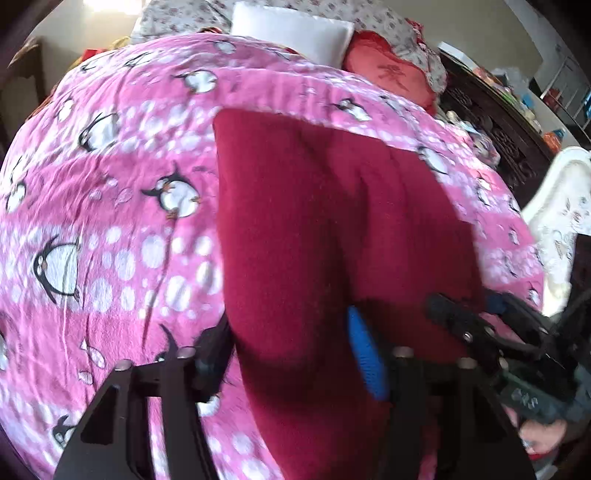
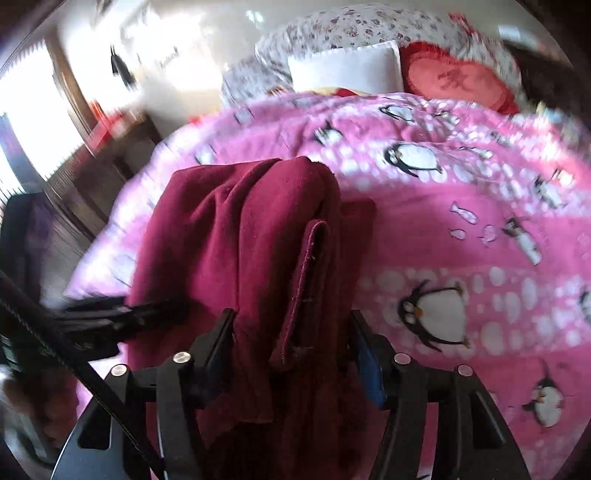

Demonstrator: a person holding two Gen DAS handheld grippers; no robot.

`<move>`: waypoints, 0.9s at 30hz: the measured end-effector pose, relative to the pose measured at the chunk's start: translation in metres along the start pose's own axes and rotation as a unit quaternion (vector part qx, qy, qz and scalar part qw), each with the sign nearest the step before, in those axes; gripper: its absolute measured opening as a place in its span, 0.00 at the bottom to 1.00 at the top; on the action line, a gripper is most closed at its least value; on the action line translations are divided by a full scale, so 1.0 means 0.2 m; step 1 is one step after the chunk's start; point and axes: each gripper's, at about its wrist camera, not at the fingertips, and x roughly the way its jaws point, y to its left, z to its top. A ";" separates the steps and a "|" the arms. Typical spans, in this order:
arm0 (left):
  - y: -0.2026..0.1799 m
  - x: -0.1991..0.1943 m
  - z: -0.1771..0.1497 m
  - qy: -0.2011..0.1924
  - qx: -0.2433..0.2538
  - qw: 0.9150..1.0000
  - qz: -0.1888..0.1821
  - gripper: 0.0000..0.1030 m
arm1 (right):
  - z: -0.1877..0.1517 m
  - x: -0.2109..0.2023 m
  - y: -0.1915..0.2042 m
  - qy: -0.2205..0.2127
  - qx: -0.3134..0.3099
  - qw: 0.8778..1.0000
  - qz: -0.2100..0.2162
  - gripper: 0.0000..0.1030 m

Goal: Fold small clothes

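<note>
Both the left hand-held gripper (image 1: pixel 295 350) and right hand-held gripper (image 2: pixel 291 350) grip the red garment (image 2: pixel 236 236) part-open; keep its edges level over the bed (image 2: pixel 443 229).

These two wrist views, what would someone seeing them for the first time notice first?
A dark red garment fills the middle, draped in folds between the fingers of the right hand-held gripper. Under it spreads a bright pink penguin blanket covering the bed. At the far end lie a white pillow and a red cushion.
</note>
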 end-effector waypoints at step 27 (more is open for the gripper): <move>0.03 -0.04 0.08 -0.071 -0.001 0.992 0.108 0.87 | 0.07 -0.05 0.18 -0.045 -0.136 0.986 -0.083 0.43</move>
